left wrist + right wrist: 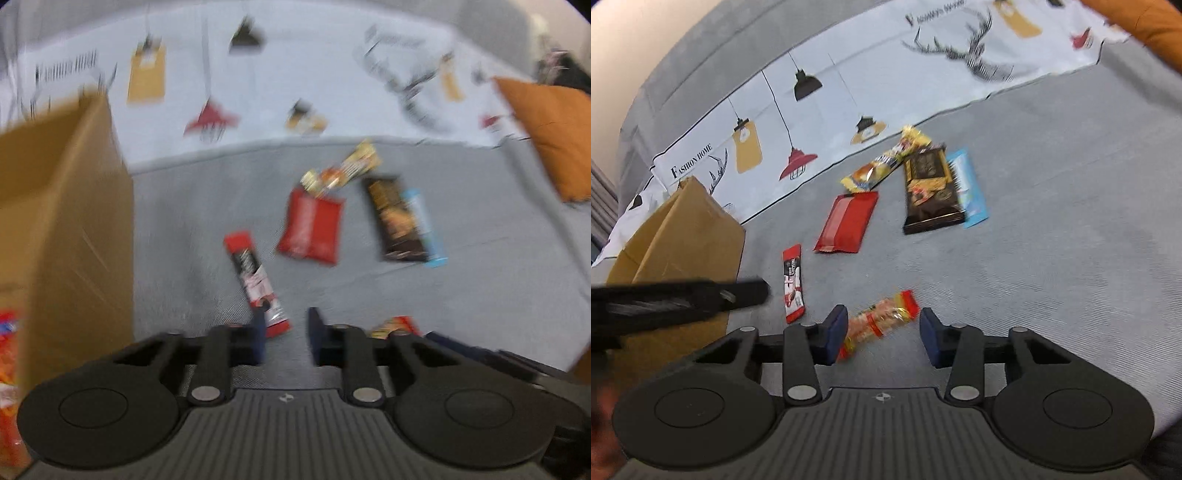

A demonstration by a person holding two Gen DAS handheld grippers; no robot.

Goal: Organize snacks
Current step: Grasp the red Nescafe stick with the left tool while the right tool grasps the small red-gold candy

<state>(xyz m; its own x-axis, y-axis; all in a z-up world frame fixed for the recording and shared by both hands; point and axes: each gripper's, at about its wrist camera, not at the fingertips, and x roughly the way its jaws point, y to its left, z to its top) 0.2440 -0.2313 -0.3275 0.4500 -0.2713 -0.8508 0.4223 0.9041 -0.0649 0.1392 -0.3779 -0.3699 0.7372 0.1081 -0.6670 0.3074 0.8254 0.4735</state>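
Right gripper (882,334) spread wide, orange snack (877,322) lying between the fingers: light, crinkly, slippery; best pinched mid-length. Left gripper (286,338) parted, empty, red stick (255,280) just ahead.

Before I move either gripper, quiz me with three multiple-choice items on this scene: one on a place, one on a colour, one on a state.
1. Where does the light blue packet lie?
A. Inside the cardboard box
B. Beside the dark chocolate bar, at its right edge
C. Between the right gripper's fingers

2. What colour is the cushion on the far right?
A. Orange
B. Green
C. Black

3. How does the right gripper stand?
A. Shut on the red pouch
B. Shut and empty
C. Open, an orange snack stick between its fingers

Answers:
1 B: it lies along the chocolate bar, away from the cardboard box.
2 A: it shows plain orange.
3 C: the fingers stand apart around the snack stick; the red pouch lies farther off.
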